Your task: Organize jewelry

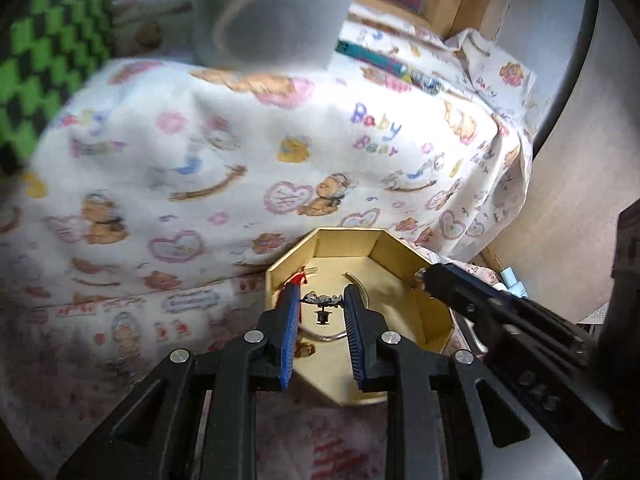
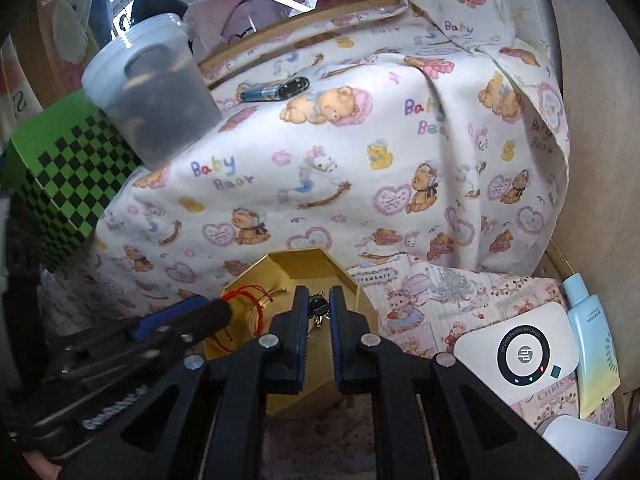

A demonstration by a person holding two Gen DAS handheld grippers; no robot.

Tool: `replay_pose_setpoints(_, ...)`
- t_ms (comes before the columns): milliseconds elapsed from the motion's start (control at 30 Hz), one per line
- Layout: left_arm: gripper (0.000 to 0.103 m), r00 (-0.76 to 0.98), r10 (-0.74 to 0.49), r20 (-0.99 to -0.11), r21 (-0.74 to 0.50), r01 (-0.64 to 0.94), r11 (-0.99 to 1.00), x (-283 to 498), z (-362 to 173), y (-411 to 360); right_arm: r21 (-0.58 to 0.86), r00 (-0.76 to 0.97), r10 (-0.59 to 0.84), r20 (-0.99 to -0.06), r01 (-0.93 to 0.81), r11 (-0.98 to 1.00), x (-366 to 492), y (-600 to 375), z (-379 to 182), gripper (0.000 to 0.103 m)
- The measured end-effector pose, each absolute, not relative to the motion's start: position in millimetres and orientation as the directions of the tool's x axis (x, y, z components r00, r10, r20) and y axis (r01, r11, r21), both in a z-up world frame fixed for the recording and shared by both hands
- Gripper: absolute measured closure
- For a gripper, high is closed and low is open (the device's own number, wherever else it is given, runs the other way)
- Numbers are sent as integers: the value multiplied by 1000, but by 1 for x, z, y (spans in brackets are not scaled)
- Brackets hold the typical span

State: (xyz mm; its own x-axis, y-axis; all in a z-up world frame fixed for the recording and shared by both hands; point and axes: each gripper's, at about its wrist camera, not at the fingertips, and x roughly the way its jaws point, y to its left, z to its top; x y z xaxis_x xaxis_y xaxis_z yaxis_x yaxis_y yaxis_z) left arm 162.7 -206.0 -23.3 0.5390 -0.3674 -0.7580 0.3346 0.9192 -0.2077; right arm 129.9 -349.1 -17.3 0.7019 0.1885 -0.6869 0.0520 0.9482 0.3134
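From the left wrist view my left gripper [image 1: 322,300] spans a small silver ornament [image 1: 322,299] with a dark stud [image 1: 323,315] hanging under it; the piece reaches from pad to pad, though I cannot tell whether the pads truly pinch it. In the right wrist view my right gripper [image 2: 319,306] has its fingers drawn close together around a small dark jewelry piece [image 2: 318,307] — its shape is too small to make out, and I can't confirm a firm grip.

Everything sits on a bed-like surface under a white Baby Bear blanket [image 2: 360,160], with a pink printed cloth [image 2: 420,300] nearer me. A green checkered box [image 2: 68,184] stands at the left edge, and a frosted plastic tub [image 2: 154,88] leans beside it, contents dark and unclear.

The gold octagonal box [image 1: 400,256] lies open at the blanket's near edge. Inside I see a red cord bracelet [image 2: 248,294] by its left wall and a thin clear bangle [image 1: 328,336] on the floor — partly hidden by my fingers.
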Motion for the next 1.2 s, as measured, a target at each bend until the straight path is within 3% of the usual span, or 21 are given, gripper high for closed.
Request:
replay_pose_setpoints(267,81,532,-370,-762,-200,349,915,171,-36,-209,326,698,196,-689,56,944,135,-357,-18,93)
replay_pose_setpoints(400,69,582,-355,-731,-182,335,925,164,-28,-203,297,716,172,-677,52,953,134,-353,-15,92)
replay_pose_setpoints(500,61,646,-336,-685,-150,326,933,154,-11,-192,286,738,166,-654,37,958,129,-350,-9,81)
replay_pose_setpoints(633,59,708,-301,-639,-112,301,947,140,13,-173,288,755,170,-633,27,957,122,-346,0,78)
replay_pose_setpoints(833,41,809,-243,-534,-65,247,967,105,52,-128,268,792,176,-585,-16,963,107,-332,12,65)
replay_pose_setpoints(1033,26,878,-144,-456,-1,161,987,66,57,-75,240,810,187,-556,-59,969,96,-312,18,53)
replay_pose_setpoints(1200,14,891,-125,-436,-26,126,992,61,44,-51,264,800,228,-554,-90,960,96,-292,7,35)
